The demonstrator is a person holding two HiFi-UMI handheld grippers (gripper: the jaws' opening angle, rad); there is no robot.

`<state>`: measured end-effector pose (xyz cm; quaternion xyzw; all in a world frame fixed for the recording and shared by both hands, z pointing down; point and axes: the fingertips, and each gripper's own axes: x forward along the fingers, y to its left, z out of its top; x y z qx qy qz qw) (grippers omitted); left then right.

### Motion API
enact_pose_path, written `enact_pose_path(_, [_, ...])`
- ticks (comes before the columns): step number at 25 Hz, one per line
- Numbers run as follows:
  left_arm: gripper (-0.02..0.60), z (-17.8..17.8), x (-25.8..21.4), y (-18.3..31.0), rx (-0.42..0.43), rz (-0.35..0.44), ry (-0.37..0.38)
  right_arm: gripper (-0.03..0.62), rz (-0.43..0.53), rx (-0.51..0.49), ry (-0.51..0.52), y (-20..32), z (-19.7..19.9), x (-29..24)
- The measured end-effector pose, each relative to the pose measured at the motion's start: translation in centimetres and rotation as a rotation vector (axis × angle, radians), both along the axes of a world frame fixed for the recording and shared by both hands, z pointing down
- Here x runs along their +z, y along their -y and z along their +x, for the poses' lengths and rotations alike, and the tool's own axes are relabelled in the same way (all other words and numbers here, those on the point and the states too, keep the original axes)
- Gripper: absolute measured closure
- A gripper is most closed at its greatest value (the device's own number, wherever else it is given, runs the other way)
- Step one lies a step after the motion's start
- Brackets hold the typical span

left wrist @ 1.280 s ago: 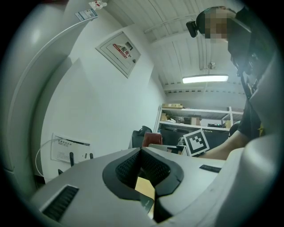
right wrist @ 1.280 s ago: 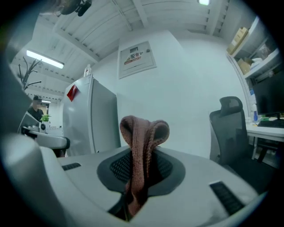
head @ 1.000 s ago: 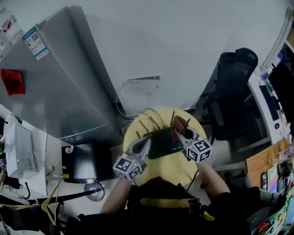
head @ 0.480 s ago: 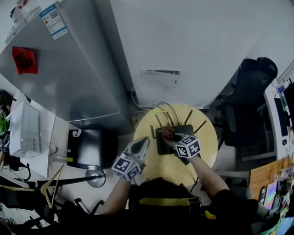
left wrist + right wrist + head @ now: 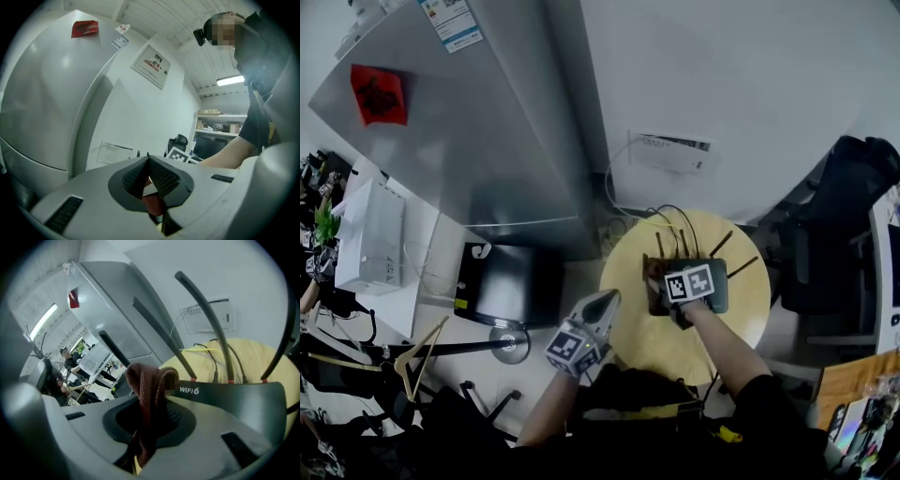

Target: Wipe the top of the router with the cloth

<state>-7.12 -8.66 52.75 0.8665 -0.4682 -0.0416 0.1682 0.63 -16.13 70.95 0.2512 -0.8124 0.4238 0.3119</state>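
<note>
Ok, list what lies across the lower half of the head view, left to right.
white box → black unit on the floor → left gripper → router → black office chair

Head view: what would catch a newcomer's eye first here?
The black router on a round yellow table at lower right, with the right gripper holding a brown cloth over it. Next, the big grey fridge filling the upper left.
</note>
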Motion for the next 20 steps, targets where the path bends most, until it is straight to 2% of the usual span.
enact_pose_path(2, [0.584, -0.1, 0.2, -0.1, -0.001, -0.003, 0.002, 0.531, -0.041, 0.020, -0.014, 0.9, 0.0, 1.1])
enact_pose_path(4, [0.584, 0.0, 0.5, -0.5, 0.003, -0.009, 0.006, 0.531, -0.042, 0.035, -0.095, 1.6, 1.0, 2.7])
enact_pose_path(7, [0.583, 0.2, 1.1, -1.1, 0.008, -0.029, 0.008, 0.531, 0.019, -0.003, -0.213, 1.9, 1.8, 4.1])
enact_pose_path(12, [0.584, 0.7, 1.7, -1.3, 0.022, -0.047, 0.004, 0.531, 0.153, -0.130, -0.361, 1.9, 1.4, 4.6])
enact_pose_path(20, [0.584, 2.2, 1.7, -0.8, 0.058, -0.032, 0.015, 0.531, 0.182, -0.140, -0.421, 2.4, 3.3, 4.6])
